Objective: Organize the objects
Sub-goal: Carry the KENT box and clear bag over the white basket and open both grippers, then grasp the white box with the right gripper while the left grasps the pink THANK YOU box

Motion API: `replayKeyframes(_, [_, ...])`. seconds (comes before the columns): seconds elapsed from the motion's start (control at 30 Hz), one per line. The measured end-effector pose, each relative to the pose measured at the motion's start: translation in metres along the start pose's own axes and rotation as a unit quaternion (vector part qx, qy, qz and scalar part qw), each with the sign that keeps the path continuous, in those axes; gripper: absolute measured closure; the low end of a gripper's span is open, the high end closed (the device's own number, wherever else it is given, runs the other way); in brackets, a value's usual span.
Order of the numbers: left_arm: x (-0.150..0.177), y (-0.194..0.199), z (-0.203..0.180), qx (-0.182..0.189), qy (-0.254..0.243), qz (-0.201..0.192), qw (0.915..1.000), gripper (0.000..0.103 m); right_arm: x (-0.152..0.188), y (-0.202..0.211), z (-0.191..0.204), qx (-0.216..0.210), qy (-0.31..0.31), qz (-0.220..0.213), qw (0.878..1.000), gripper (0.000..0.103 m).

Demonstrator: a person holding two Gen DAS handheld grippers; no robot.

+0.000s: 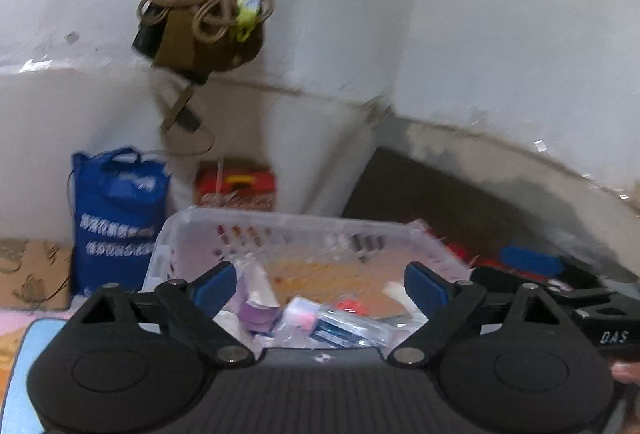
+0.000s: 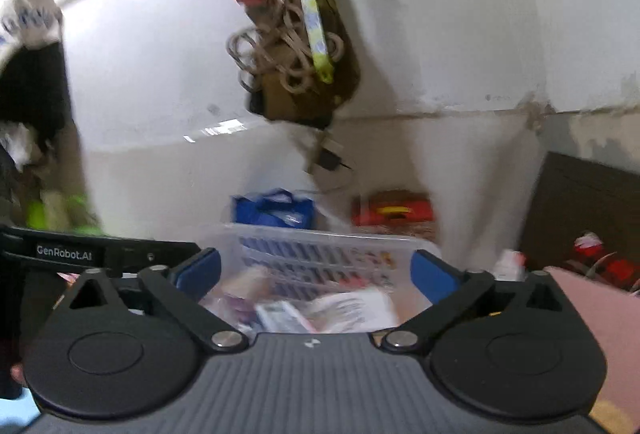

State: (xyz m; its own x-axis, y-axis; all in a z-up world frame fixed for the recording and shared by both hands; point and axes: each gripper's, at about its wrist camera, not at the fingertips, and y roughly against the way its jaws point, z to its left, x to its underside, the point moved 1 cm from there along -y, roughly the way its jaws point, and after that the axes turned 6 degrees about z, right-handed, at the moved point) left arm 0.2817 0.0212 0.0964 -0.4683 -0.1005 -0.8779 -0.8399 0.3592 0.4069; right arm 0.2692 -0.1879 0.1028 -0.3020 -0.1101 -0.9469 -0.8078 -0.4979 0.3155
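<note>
A clear slotted plastic basket [image 1: 280, 230] sits just ahead of both grippers. It holds several small packets, among them a blue-and-white pack [image 1: 344, 328], a purple piece [image 1: 260, 316] and a printed paper pack [image 2: 352, 304]. My left gripper [image 1: 320, 284] hangs above the basket's near side, jaws wide apart and nothing between the blue pads. My right gripper [image 2: 316, 270] stands the same way over the basket [image 2: 328, 240], open and empty. The right gripper's black body [image 1: 580, 310] shows at the right edge of the left wrist view.
A blue carrier bag [image 1: 118, 218] and a red box [image 1: 236, 185] stand against the white wall behind the basket. A brown bag with tangled cord and a yellow strap [image 1: 200, 5] hangs from the wall above. A dark board [image 1: 440, 201] leans at the right. A pink sleeve [image 2: 592, 318] is at the right.
</note>
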Motion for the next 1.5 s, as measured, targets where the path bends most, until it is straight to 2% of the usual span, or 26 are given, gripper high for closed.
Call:
replayKeyframes(0.03, [0.003, 0.009, 0.0, -0.005, 0.003, -0.002, 1.0, 0.01, 0.0, 0.005, 0.0, -0.002, 0.001, -0.002, 1.0, 0.0])
replayKeyframes(0.07, [0.011, 0.02, -0.001, -0.009, 0.004, -0.004, 0.9999, 0.01, 0.004, 0.013, 0.002, 0.014, -0.004, 0.001, 1.0, 0.0])
replayKeyframes(0.13, [0.03, 0.039, -0.001, -0.011, -0.006, -0.003, 0.9999, 0.01, 0.021, 0.029, 0.002, 0.025, -0.04, 0.009, 0.999, 0.0])
replayKeyframes(0.23, [0.07, 0.059, 0.01, -0.021, 0.002, 0.004, 0.9998, 0.01, 0.067, 0.039, 0.011, -0.059, -0.068, 0.081, 0.993, 0.0])
replayKeyframes(0.3, [0.089, 0.062, 0.023, -0.032, 0.014, 0.021, 0.9992, 0.01, 0.095, 0.042, 0.022, -0.089, -0.077, 0.108, 0.987, 0.0])
replayKeyframes(0.37, [0.103, 0.06, 0.037, -0.049, 0.023, 0.035, 0.9979, 0.012, 0.114, 0.045, 0.031, -0.103, -0.08, 0.124, 0.984, 0.008])
replayKeyframes(0.43, [0.107, 0.053, 0.048, -0.059, 0.031, 0.052, 0.9964, 0.015, 0.119, 0.043, 0.038, -0.108, -0.07, 0.134, 0.983, 0.014])
replayKeyframes(0.53, [0.109, 0.041, 0.061, -0.043, 0.053, 0.074, 0.9949, 0.02, 0.124, 0.034, 0.046, -0.127, -0.051, 0.163, 0.977, 0.036])
replayKeyframes(0.6, [0.11, 0.033, 0.062, -0.033, 0.058, 0.084, 0.9942, 0.02, 0.127, 0.026, 0.048, -0.135, -0.047, 0.176, 0.974, 0.04])
replayKeyframes(0.67, [0.113, 0.025, 0.064, -0.032, 0.066, 0.096, 0.9926, 0.02, 0.132, 0.029, 0.051, -0.143, -0.039, 0.176, 0.973, 0.045])
replayKeyframes(0.9, [0.121, 0.01, 0.063, -0.033, 0.074, 0.105, 0.9912, 0.02, 0.13, 0.032, 0.059, -0.142, -0.017, 0.18, 0.973, 0.045])
replayKeyframes(0.93, [0.122, 0.008, 0.064, -0.032, 0.077, 0.104, 0.9911, 0.02, 0.13, 0.032, 0.06, -0.139, -0.011, 0.182, 0.973, 0.051])
replayKeyframes(0.97, [0.121, 0.008, 0.066, -0.029, 0.081, 0.103, 0.9909, 0.02, 0.13, 0.031, 0.063, -0.133, -0.005, 0.186, 0.974, 0.064])
replayKeyframes(1.1, [0.121, 0.006, 0.065, -0.03, 0.081, 0.101, 0.9911, 0.021, 0.13, 0.029, 0.066, -0.121, 0.007, 0.186, 0.975, 0.064])
replayKeyframes(1.2, [0.121, 0.006, 0.065, -0.011, 0.08, 0.099, 0.9918, 0.041, 0.129, 0.033, 0.059, -0.123, -0.013, 0.168, 0.978, 0.064])
replayKeyframes(1.23, [0.121, 0.008, 0.065, -0.016, 0.08, 0.095, 0.9921, 0.049, 0.129, 0.035, 0.056, -0.128, -0.02, 0.161, 0.978, 0.064])
replayKeyframes(1.3, [0.123, 0.01, 0.064, -0.029, 0.077, 0.092, 0.9924, 0.049, 0.129, 0.037, 0.053, -0.13, -0.026, 0.148, 0.98, 0.064])
replayKeyframes(1.5, [0.125, 0.016, 0.065, -0.025, 0.081, 0.081, 0.9931, 0.049, 0.129, 0.045, 0.055, -0.12, -0.014, 0.111, 0.986, 0.064])
